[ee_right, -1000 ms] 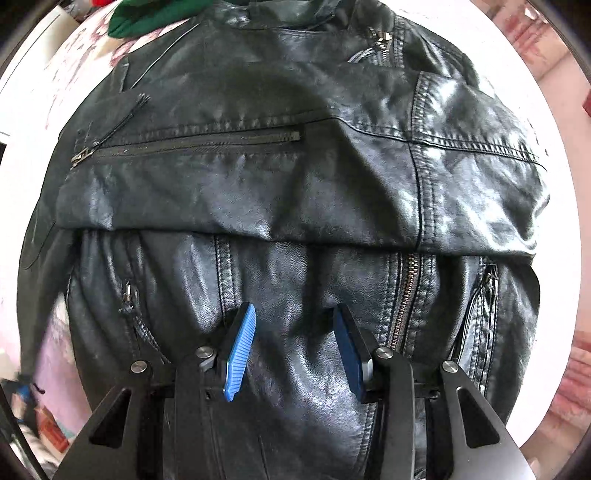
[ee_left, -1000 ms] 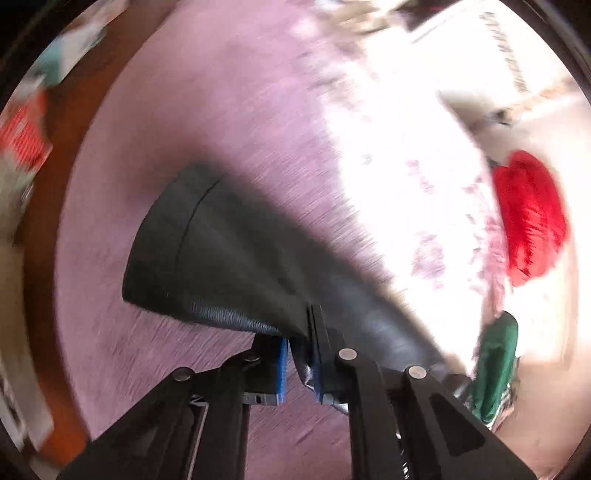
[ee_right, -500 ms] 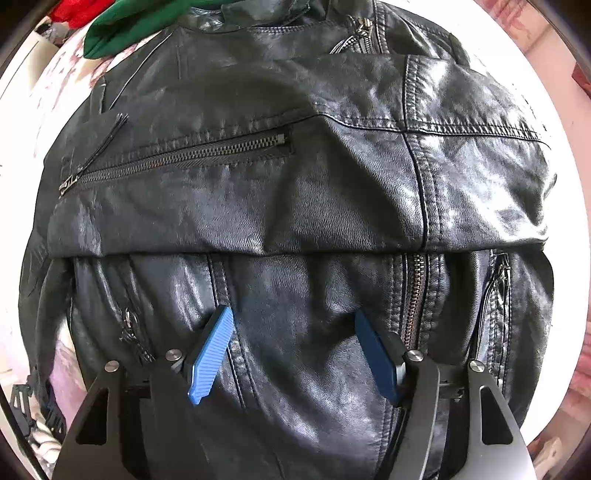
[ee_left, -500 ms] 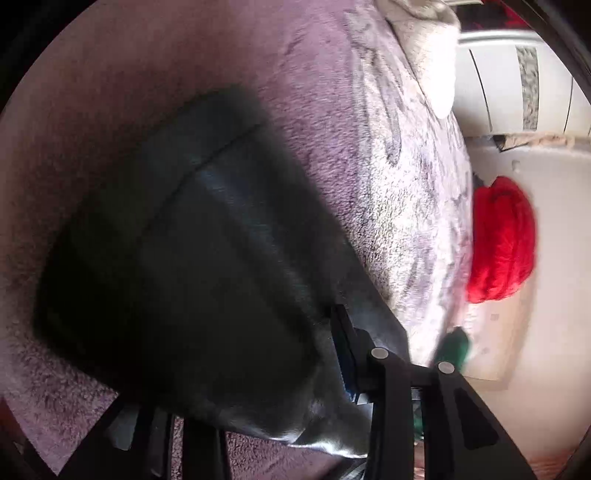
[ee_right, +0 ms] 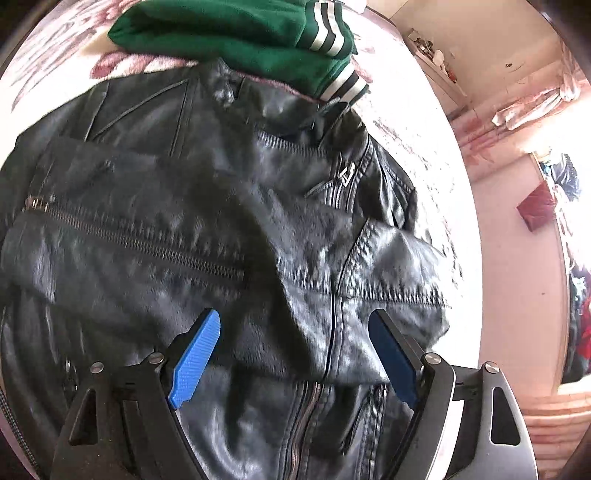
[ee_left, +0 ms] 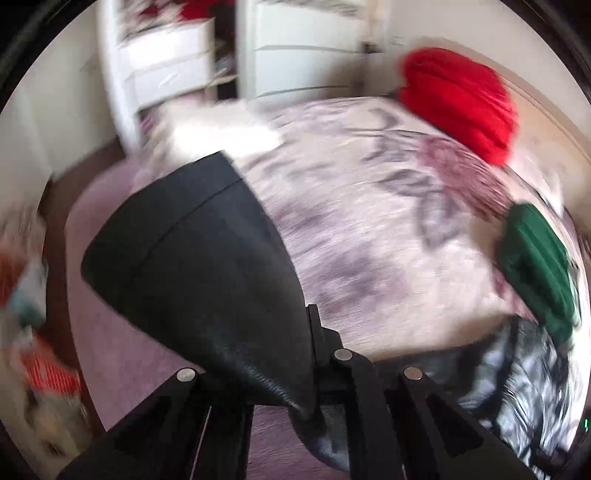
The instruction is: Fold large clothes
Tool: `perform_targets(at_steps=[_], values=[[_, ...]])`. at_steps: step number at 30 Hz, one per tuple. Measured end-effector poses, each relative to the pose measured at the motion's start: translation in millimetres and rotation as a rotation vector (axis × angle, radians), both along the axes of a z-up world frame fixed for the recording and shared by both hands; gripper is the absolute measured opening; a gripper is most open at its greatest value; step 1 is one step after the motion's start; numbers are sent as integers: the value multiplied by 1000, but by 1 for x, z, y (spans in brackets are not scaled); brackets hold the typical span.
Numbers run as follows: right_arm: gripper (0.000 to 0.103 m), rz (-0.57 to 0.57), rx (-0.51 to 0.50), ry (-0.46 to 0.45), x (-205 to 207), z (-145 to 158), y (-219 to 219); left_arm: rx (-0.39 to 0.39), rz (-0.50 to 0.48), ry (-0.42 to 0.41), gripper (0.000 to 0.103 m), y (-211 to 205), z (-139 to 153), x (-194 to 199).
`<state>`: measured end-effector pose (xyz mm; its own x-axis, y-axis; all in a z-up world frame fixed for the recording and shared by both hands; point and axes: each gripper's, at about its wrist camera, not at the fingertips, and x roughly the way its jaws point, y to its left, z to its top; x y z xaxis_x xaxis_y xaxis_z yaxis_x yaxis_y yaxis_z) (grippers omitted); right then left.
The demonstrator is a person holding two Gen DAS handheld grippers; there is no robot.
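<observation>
A black leather jacket (ee_right: 229,229) lies on the bed, one sleeve folded across its front, zips showing. My right gripper (ee_right: 295,332) is open, its blue pads (ee_right: 195,358) spread just above the jacket's lower front, holding nothing. My left gripper (ee_left: 295,373) is shut on the jacket's other sleeve (ee_left: 199,266) and holds it lifted above the bed; the cuff end points away from me. The sleeve hides the left finger. The jacket's body shows at the lower right of the left wrist view (ee_left: 517,373).
The bed has a pale floral cover (ee_left: 369,221). A folded green garment with white stripes (ee_right: 236,33) lies just beyond the jacket's collar. A red garment (ee_left: 461,99) lies farther off. White drawers (ee_left: 295,51) stand behind the bed. Purple carpet (ee_left: 110,369) lies beside it.
My left gripper has swung up and round with the sleeve, from facing the carpet to facing across the bed. My right gripper has opened wider and moved toward the jacket's right side.
</observation>
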<state>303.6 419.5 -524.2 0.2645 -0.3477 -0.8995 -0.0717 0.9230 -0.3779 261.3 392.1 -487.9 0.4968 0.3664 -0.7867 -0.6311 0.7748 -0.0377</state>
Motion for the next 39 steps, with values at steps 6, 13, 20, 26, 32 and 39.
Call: perform_targets(at_steps=[6,13,20,26,32,39], values=[[84,-80,237,49,-8,-23,-59,63,-309,-4,4,-117,43,64],[84,-339,454,58,-41,-1,-162,-80,-695,32,4,-315,38,119],[84,-515,497,73,-95,-2,-261,-163,-938,254,5,-456,-44,139],[84,-587,639,124,-116,-16,-339,-144,-1031,385,34,-493,-75,126],[84,-673,968,128,-87,-37,-423,-226,-1005,376,77,-472,-53,130],[84,-563,1129,97,-16,-22,-408,-296,-751,416,77,-342,-35,102]])
